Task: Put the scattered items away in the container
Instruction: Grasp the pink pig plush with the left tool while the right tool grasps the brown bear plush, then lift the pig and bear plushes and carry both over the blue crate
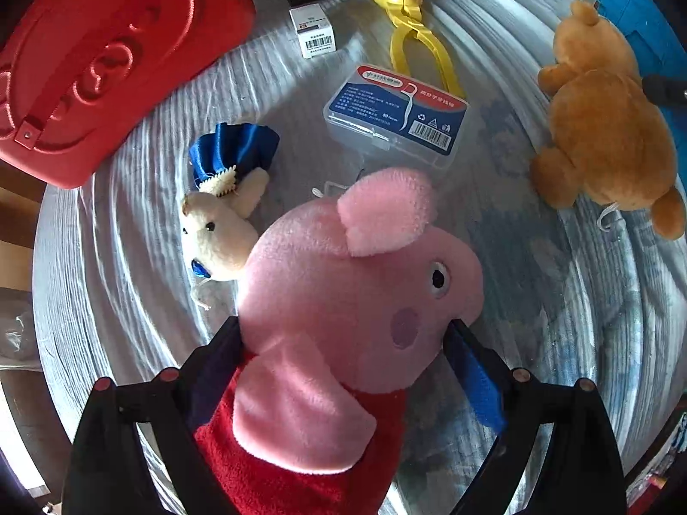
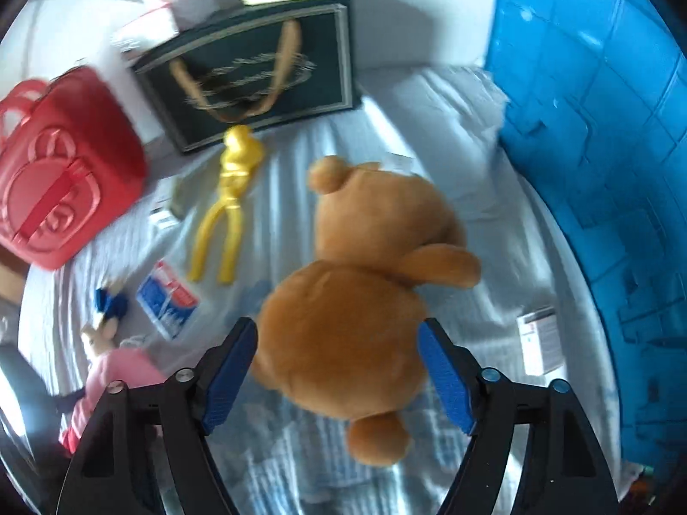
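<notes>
My left gripper [image 1: 343,330] is shut on a pink pig plush in a red dress [image 1: 343,292], its fingers pressed on both sides of the head. The plush also shows at the lower left of the right wrist view [image 2: 120,369]. My right gripper [image 2: 337,334] is shut on a brown teddy bear [image 2: 352,300], its blue pads against the body's sides. The bear lies at the right in the left wrist view [image 1: 601,128]. The blue container [image 2: 601,128] stands to the right of the bear.
On the grey cloth lie a small cream plush with a blue skirt [image 1: 223,214], a floss pick box [image 1: 395,116], yellow tongs [image 1: 412,25] and small white boxes [image 1: 313,30] [image 2: 541,339]. A red bag [image 1: 98,56] and a dark gift bag [image 2: 257,81] stand behind.
</notes>
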Motion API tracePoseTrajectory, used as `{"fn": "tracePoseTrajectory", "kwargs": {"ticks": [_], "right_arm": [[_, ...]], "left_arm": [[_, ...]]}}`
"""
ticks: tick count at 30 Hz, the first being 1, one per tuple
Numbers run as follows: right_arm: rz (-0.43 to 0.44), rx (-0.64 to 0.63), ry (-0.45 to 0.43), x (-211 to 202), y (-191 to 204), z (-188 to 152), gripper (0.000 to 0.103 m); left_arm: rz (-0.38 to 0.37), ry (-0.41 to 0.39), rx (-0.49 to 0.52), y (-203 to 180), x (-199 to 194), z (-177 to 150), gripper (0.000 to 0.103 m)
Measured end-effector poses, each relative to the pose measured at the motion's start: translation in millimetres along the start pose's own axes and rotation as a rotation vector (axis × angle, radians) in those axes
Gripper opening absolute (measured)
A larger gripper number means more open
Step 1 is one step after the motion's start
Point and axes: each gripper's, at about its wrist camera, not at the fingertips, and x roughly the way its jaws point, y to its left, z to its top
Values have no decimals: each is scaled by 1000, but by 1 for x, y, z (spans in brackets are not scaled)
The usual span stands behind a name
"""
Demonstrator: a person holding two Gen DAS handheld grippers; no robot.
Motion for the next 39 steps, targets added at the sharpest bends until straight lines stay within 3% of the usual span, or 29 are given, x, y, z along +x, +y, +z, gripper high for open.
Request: {"fn": "tracePoseTrajectory", "kwargs": {"ticks": [5, 10, 13, 15, 22, 31, 39], "right_arm": [[-22, 19, 63, 39, -4, 18, 86], [-27, 31, 105, 70, -3, 31, 93], [-18, 8, 109, 82, -5, 29, 92], [-20, -19, 92, 81, -2, 28, 86], [4, -79, -30, 39, 2, 5, 77], [43, -160, -300, -82, 18, -13, 76], [14, -233, -513, -181, 30, -46, 76]], "left_arm": [[-72, -39, -93, 17, -6, 13, 82], [-75, -49, -134, 23, -5, 25, 80], [-65, -55, -132, 20, -5, 28, 80], [-59, -71, -134, 21, -9, 28, 77], [-33, -194, -145, 25, -51, 24, 61], [-26, -369, -148, 21, -127, 5, 57], [-16, -608, -129, -2, -217, -27, 57]]}}
